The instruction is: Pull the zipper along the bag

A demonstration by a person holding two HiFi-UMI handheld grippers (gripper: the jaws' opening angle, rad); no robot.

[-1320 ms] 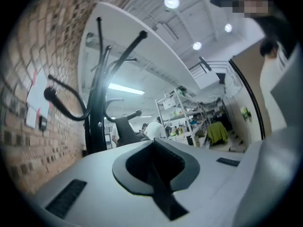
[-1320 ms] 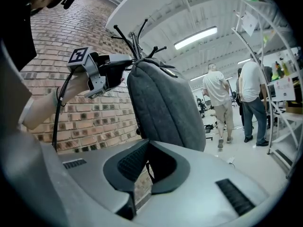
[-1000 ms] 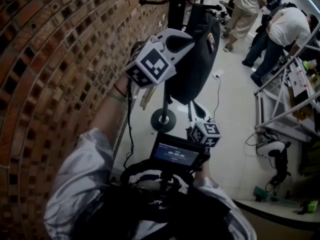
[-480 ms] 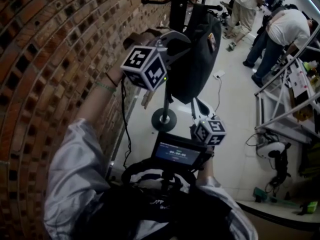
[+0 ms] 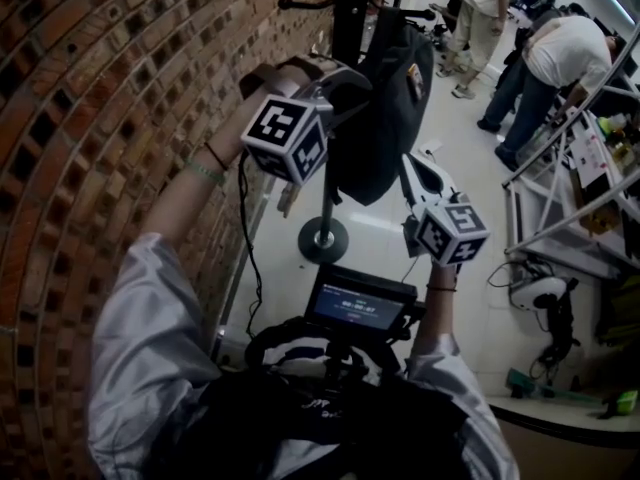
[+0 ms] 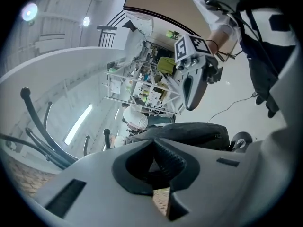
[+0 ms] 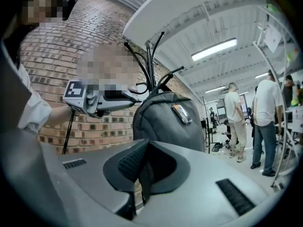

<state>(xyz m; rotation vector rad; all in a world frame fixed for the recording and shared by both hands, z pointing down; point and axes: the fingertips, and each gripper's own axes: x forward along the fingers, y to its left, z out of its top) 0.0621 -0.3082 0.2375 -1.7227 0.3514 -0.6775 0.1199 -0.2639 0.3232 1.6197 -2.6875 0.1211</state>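
Note:
A dark backpack (image 5: 385, 108) hangs on a black coat stand (image 5: 345, 18) beside the brick wall. My left gripper (image 5: 345, 80) is raised to the bag's upper left side, marker cube toward me, tip at the bag's edge. Its jaws (image 6: 154, 162) are shut and I see nothing between them; the bag (image 6: 189, 134) lies just beyond. My right gripper (image 5: 415, 168) points up at the bag's lower right, apart from it. In the right gripper view its jaws (image 7: 144, 174) are shut and empty, with the backpack (image 7: 168, 122) and the left gripper (image 7: 135, 100) ahead. No zipper pull is visible.
The stand's round base (image 5: 323, 240) sits on the pale floor. The brick wall (image 5: 100, 88) fills the left. Several people (image 5: 560, 68) stand at the far right by a metal rack (image 5: 570, 198). A small screen (image 5: 360, 303) hangs at my chest.
My right gripper has risen from low near the stand's base to beside the bag's lower right. The left gripper has rolled about its axis while staying at the bag's top.

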